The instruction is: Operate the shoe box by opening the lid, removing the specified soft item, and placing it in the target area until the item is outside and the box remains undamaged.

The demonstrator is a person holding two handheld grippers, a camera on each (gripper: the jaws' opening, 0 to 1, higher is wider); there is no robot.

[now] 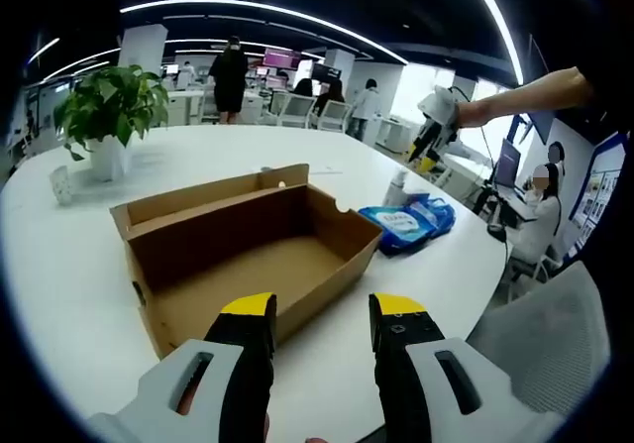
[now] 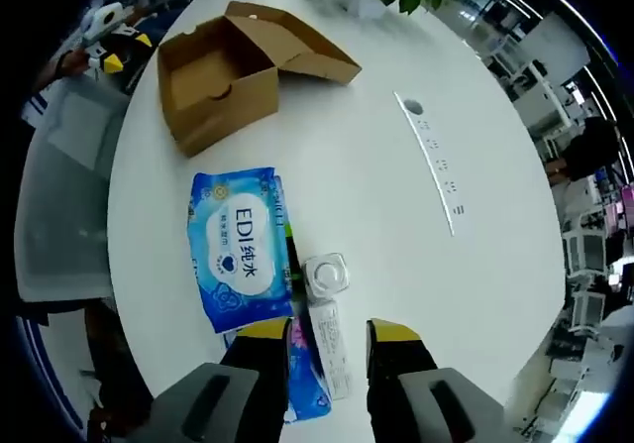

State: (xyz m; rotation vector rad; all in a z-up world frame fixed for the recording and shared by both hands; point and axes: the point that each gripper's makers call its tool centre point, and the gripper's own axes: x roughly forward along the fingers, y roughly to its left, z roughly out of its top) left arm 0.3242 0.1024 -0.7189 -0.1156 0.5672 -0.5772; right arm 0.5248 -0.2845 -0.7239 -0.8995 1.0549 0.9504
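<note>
In the left gripper view, the left gripper hovers at the near edge of the one shoe box with its jaws apart and gripping nothing; the lid is folded back and the interior appears empty, while one blue wipes pack lies on the white table just beside the box (outside it, so removal appears complete). In the right gripper view, the right gripper hangs above the table with its jaws spread and empty, over one large wipes pack, a partly hidden second blue packet, one round container and one slim white box, grouped well apart from the open box, probably the target area.
</note>
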